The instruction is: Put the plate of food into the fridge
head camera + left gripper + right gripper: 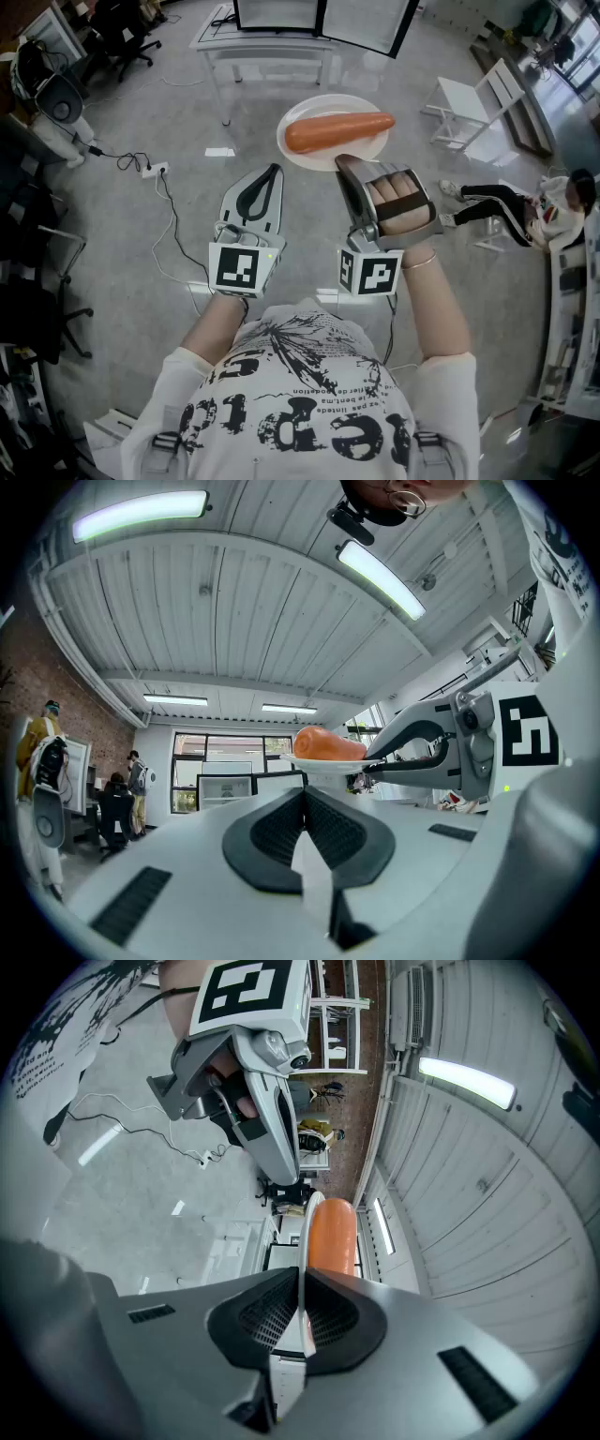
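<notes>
The right gripper jaws clamp the stiff, fragile plate's near rim, roll-prone food aboard; left gripper jaws together.

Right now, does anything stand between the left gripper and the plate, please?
Nothing visible does: open air lies between the shut, empty left gripper and the plate, which the right gripper holds by its rim.

Floor: grey, polished, reflective. 1 white table at the far side, black office chairs left of it, white bench to the right. Power strip with cable lies on the floor. Ceiling: white, panelled, strip lights lit. Brick wall; windows.
</notes>
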{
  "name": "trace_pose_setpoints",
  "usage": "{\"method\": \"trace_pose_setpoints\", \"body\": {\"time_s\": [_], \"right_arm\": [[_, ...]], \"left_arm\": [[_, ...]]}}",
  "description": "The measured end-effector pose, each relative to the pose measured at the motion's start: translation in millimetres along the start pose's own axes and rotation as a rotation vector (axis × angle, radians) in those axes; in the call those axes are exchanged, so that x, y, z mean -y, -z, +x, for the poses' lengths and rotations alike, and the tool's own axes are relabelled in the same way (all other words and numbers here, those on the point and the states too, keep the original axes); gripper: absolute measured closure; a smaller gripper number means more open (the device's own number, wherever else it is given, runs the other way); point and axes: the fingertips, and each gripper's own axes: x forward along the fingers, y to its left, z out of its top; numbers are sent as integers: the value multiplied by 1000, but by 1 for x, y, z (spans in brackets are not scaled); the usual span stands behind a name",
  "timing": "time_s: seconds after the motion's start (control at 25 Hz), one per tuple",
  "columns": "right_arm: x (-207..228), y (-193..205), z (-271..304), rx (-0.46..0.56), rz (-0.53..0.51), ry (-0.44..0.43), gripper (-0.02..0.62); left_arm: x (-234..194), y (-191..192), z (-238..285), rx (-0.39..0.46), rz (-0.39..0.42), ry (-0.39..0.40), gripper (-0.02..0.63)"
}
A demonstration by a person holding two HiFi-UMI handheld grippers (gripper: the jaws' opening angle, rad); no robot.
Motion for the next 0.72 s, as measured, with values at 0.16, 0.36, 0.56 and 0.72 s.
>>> {"method": "trace_pose_setpoints", "body": {"time_s": [0.16, 0.36, 0.56, 0.72], "right_arm": [[-3, -3, -1, -4, 2, -6, 577], [-4, -6, 1, -4, 3, -4, 577], [-2, -4, 2, 17, 28, -1, 577], [-3, -3, 3, 26, 35, 1, 578]], "left_arm": [[1, -1, -3, 3, 1, 5, 598], [-2, 1, -3, 2, 0, 3, 598], [-2, 5, 1, -2, 13, 0, 598], [-1, 4, 3, -3, 14, -7, 598]]}}
